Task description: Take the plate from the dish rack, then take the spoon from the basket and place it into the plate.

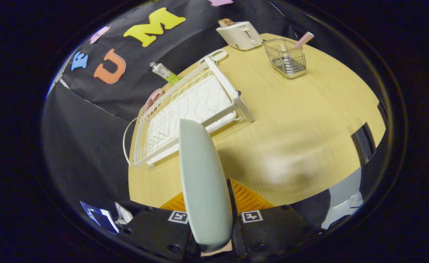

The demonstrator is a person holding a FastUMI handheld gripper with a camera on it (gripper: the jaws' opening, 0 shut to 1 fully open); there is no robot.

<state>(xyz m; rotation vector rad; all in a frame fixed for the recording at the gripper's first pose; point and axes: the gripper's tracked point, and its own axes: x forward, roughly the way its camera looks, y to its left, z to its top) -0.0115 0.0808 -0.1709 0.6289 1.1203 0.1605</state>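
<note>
The desk (pixel 302 109) is pale wood and carries everything else; the rack serves as the landmark here. The rack (pixel 185 109), a white wire dish rack with a white drain tray, lies near the desk's far-left side, against the black booth wall, and its slots look empty. The plate (pixel 203 182) is pale grey-green, seen edge-on and standing upright, out of the rack and nearer the camera than the rack's near end; it is lifted above the desk. The fingers (pixel 211 215) clamp it at its lower part, one on each face, narrowed to the plate's thickness. A white toaster (pixel 240 34) stands beyond the rack's far end. The basket (pixel 287 58), a small wire one, stands to the right of the rack's far end, well apart from it and just beside the toaster. The spoon (pixel 304 39) stands in the basket, its pink handle leaning out over the rim. A tube (pixel 164 72) with a green end lies beside the rack's far-left side, and a pink thing (pixel 152 99) sits behind the rack's left rail, too hidden to tell what it is.
</note>
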